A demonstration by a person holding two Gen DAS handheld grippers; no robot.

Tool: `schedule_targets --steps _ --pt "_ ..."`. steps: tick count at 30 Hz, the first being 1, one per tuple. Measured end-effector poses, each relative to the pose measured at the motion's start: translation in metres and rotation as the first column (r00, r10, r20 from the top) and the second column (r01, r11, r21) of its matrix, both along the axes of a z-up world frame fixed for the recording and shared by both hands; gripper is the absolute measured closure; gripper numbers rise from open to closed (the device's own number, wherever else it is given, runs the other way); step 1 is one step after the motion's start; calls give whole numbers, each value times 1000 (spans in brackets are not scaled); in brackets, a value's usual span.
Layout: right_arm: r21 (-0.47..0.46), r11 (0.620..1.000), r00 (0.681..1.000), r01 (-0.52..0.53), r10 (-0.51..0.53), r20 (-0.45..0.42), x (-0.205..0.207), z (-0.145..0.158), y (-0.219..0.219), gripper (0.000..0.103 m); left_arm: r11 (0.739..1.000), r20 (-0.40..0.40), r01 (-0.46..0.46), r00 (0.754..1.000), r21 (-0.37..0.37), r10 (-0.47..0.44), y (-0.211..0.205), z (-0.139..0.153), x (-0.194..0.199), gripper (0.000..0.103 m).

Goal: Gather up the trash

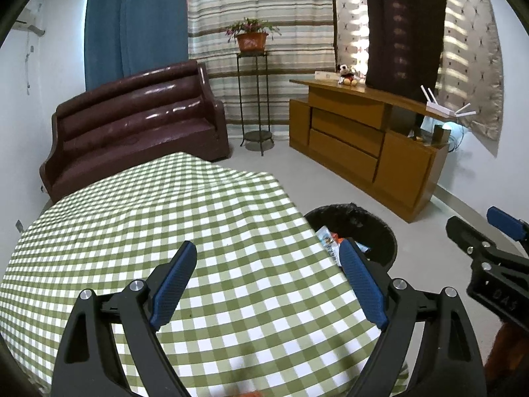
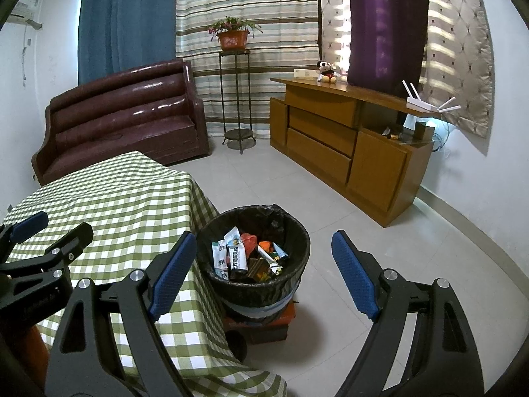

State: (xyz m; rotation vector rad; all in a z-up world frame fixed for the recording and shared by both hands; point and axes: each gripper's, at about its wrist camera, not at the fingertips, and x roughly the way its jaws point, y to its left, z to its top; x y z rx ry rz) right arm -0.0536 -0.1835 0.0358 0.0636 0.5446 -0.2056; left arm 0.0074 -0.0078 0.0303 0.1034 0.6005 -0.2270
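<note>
A lived-in home sitting room: a dark brown leather sofa [image 2: 122, 115] stands against the white wall, beside a tall metal stand bearing a potted plant [image 2: 233, 36]. Striped and patterned curtains [image 2: 244, 10] cover the far wall. A wooden sideboard [image 2: 344, 145] carries a plush toy [image 2: 325, 71] and a router [image 2: 426, 102]. A green checked tablecloth [image 2: 125, 205] drapes the table, above a tiled floor [image 2: 330, 225]

A room with a sofa and a cupboard

A brown sofa [image 2: 122, 115] stands by the wall. A toy mouse [image 2: 325, 72] sits on the cupboard's [image 2: 340, 145] top, maybe near its back edge.
</note>
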Motion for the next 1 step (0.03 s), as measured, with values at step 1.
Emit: schedule_targets --steps 1 --pt "0 1000 1000 -1 1 -4 1 -4 2 21 1000 -8 -5 1000 3 5 2 -2 2 18"
